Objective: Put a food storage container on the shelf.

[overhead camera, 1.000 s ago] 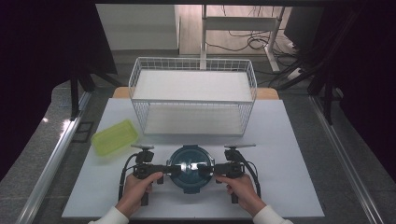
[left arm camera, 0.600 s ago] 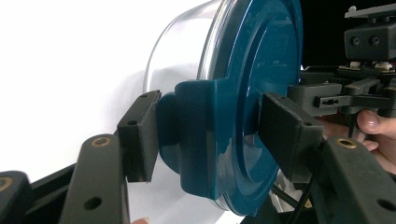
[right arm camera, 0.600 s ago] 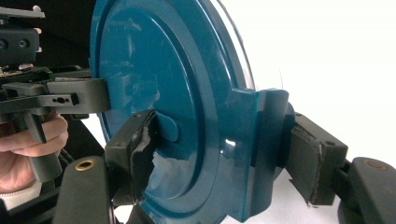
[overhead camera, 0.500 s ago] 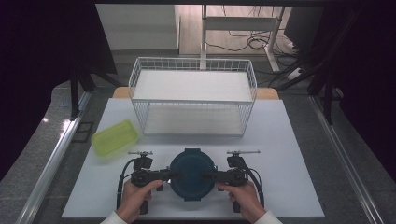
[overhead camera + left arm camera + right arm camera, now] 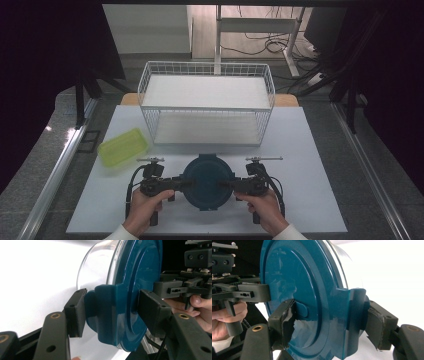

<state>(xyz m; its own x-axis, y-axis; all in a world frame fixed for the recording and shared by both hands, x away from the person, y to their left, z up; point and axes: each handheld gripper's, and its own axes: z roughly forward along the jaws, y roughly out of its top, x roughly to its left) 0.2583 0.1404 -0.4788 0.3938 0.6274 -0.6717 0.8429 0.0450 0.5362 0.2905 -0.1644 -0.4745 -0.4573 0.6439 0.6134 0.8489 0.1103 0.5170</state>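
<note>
White tabletop (image 5: 310,150), wire basket (image 5: 207,107) behind. Round clear container with dark teal lid (image 5: 207,181) hangs between left gripper (image 5: 176,184) and right gripper (image 5: 231,185), each clamped on a side latch. Uneven lift could tilt it loose.

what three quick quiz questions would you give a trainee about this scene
1. True or false: the round container with the blue lid is gripped from two opposite sides, by the left hand-held gripper and the right hand-held gripper.
2. Multiple choice: what lies near the table's left edge? A) a yellow-green tray B) a red mug C) a spoon
3. Fill the gap: behind the container stands a white wire ____.

Key:
1. True. In both gripper views the pads press on the lid's side clips.
2. A
3. basket
</note>
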